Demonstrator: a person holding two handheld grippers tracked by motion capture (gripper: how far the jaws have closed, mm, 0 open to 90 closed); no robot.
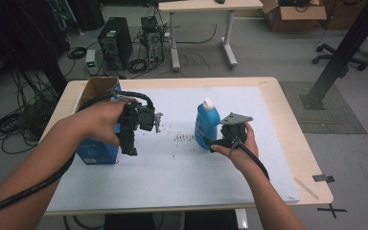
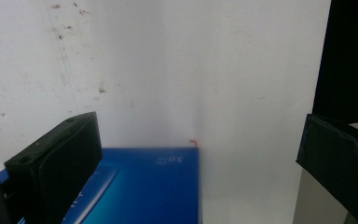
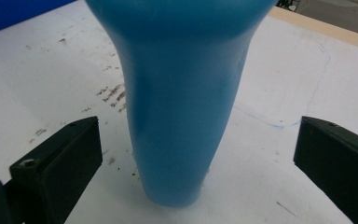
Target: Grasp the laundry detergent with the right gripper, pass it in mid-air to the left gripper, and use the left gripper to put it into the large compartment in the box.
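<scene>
Right now the blue bottle (image 1: 206, 123) stands upright near the middle of the desk (image 1: 287, 124), on the white sheet (image 1: 182, 167) that covers most of the top, its white cap (image 1: 208, 103) pointing up. In the right gripper view the bottle's body (image 3: 182, 102) rises between my two black jaws, which stand wide apart with clear gaps on both sides; nothing is touching it yet. So the right hand-held gripper (image 1: 215, 143) sits just at the bottle's 4 o'clock, low by its base, ready to close.

At the bottle's 9 o'clock, well apart, is the blue cardboard box (image 1: 98, 143), open at the top, near the desk's left edge. My left hand-held gripper (image 1: 129, 143) hangs over that box's right side, pointing down; in the left gripper view its jaws are also spread, with the box's blue face (image 2: 144, 186) below and between them and nothing gripped.

I judge the step in hand to be the approach for a grasp on the bottle, probably to carry it to the box. The next move calls for sliding the right jaws a little further forward so the pads straddle the body squarely, then closing gently: the plastic looks soft and the base narrow, so a skewed squeeze could tip it.
</scene>
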